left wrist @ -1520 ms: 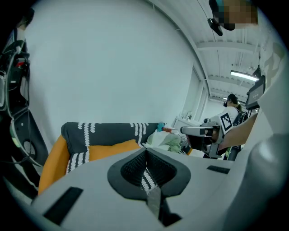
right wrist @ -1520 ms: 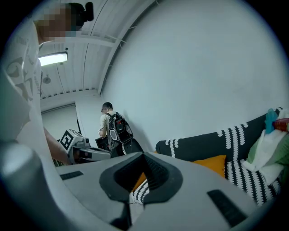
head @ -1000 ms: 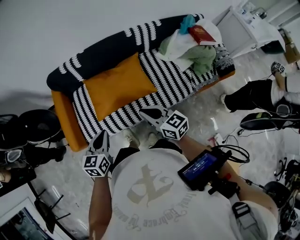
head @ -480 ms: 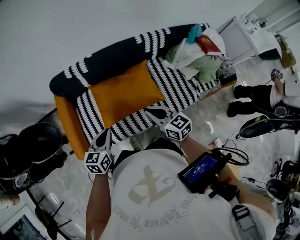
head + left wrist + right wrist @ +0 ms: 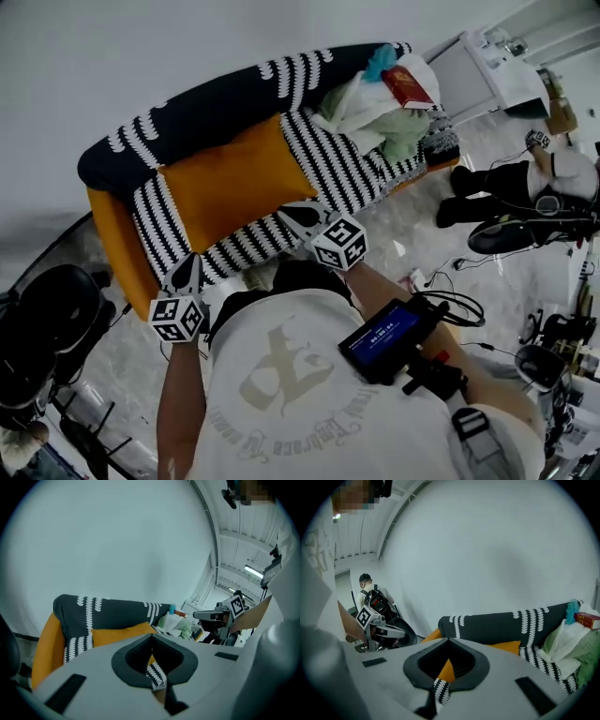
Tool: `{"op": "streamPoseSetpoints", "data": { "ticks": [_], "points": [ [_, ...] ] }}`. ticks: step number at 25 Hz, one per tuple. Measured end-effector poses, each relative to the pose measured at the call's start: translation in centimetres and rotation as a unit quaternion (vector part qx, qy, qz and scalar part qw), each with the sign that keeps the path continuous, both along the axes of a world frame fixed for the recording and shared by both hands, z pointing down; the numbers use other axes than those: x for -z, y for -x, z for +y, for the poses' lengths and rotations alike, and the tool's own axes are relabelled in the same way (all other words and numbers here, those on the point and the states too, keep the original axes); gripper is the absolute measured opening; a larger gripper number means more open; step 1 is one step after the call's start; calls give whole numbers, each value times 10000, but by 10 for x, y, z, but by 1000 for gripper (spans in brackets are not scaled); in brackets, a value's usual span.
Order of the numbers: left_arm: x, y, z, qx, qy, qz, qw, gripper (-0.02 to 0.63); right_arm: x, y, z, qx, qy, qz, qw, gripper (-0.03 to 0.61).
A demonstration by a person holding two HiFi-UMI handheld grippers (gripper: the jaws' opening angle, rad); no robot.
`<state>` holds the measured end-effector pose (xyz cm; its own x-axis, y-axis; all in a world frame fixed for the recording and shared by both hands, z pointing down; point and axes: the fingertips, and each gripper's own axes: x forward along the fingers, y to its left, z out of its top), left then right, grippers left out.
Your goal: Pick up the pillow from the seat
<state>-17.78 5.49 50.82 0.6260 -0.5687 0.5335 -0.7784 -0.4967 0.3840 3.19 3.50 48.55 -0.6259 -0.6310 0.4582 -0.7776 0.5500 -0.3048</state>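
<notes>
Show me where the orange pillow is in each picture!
Head view: the orange pillow lies on the striped seat, upper left of centre.
Left gripper view: an orange band, low and left of centre.
Right gripper view: a small orange wedge, right of centre.
Shared landmark: the dark backrest behind it.

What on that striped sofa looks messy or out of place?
A crumpled heap of clothes is piled at one end of the sofa, with a red book perched on top, an odd spot for it. The orange pillow lies neatly farther along. Nothing looks spilled or broken.
</notes>
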Motion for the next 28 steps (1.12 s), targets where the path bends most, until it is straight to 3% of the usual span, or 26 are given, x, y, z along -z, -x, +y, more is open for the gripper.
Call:
{"op": "streamPoseSetpoints", "data": {
  "ticks": [3, 9, 15, 18, 28],
  "points": [
    [-6, -14, -16, 56, 62, -100, 9999, 11, -6, -13, -19, 101, 76, -26, 9999, 12],
    [-9, 2, -8, 424, 323, -203, 9984, 11, -14, -5, -22, 345, 278, 17, 9990, 12],
    [-53, -40, -59, 514, 603, -440, 9959, 11, -65, -62, -71, 421, 654, 158, 9968, 12],
    [-67, -39, -67, 708, 762, -434, 9936, 11, -89, -67, -79, 600, 890, 239, 9939, 12],
    [-159, -32, -74, 1256, 1762, -879, 9723, 12, -177, -111, -119, 619, 1518, 692, 9840, 12]
  ]
}}
